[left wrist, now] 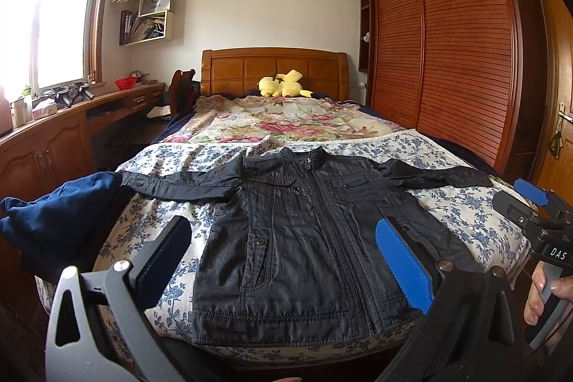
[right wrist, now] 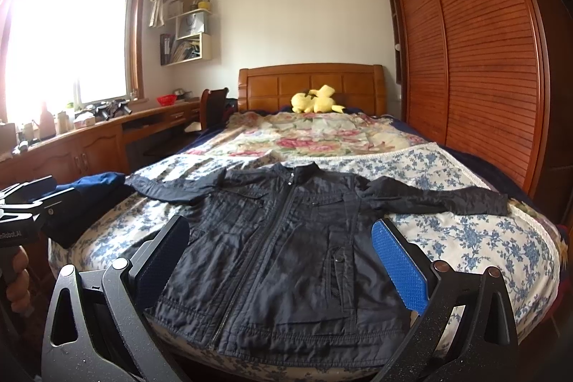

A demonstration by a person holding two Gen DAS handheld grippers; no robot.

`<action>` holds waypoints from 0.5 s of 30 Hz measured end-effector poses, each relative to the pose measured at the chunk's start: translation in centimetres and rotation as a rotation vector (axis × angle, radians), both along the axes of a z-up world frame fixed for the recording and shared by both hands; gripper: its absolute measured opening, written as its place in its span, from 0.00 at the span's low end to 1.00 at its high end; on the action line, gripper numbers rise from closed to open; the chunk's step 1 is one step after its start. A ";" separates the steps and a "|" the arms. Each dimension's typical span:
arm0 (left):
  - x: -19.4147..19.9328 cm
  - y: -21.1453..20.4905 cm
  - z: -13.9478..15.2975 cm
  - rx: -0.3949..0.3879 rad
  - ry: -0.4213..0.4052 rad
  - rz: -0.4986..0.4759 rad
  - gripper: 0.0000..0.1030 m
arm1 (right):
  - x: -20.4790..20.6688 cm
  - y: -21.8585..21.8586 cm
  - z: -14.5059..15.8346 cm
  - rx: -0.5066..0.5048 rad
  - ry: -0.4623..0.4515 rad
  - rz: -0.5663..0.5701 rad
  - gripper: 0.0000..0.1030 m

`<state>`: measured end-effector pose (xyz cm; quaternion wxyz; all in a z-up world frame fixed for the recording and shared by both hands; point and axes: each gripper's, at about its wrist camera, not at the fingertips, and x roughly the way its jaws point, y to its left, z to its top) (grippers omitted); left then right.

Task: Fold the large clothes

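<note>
Black zipped jacket (left wrist: 304, 238) spread flat on bed (left wrist: 465, 213), one navy garment (left wrist: 61, 213) beside, two hand-held grippers, left (left wrist: 286, 260) and right (right wrist: 283, 260), both spread wide, empty

Each gripper (left wrist: 286, 260) was black, with grey linkage arms, silver pivot screws, one blue textured pad (left wrist: 403, 269) and one dark; bare fingers (left wrist: 537, 296) wrapped a grey handle.

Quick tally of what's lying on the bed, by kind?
Garments: 2, black zip-front jacket spread flat and dark blue bundled cloth at the bed's left edge
Plush toys: 1, yellow plush toy by the headboard
Total: 3
</note>
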<state>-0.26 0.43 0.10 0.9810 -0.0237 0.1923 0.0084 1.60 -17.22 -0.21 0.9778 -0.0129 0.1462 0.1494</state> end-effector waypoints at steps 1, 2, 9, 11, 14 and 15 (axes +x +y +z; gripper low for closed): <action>0.0 0.0 0.0 0.000 0.000 0.000 1.00 | 0.0 0.0 0.0 0.000 0.000 0.000 1.00; 0.0 0.1 0.0 0.000 0.000 0.000 1.00 | 0.0 0.0 0.0 0.001 0.001 0.000 1.00; -0.1 0.2 0.0 -0.003 0.000 -0.001 1.00 | 0.0 0.0 0.0 0.002 0.001 0.001 1.00; 0.0 0.1 0.0 -0.002 0.000 0.000 1.00 | 0.0 -0.1 0.0 0.002 0.002 0.001 1.00; 0.0 0.2 -0.1 -0.002 -0.001 -0.001 1.00 | 0.0 -0.1 -0.1 0.003 0.001 0.000 1.00; -0.1 0.2 -0.1 -0.003 -0.001 -0.001 1.00 | 0.0 -0.1 0.0 0.003 0.003 0.001 1.00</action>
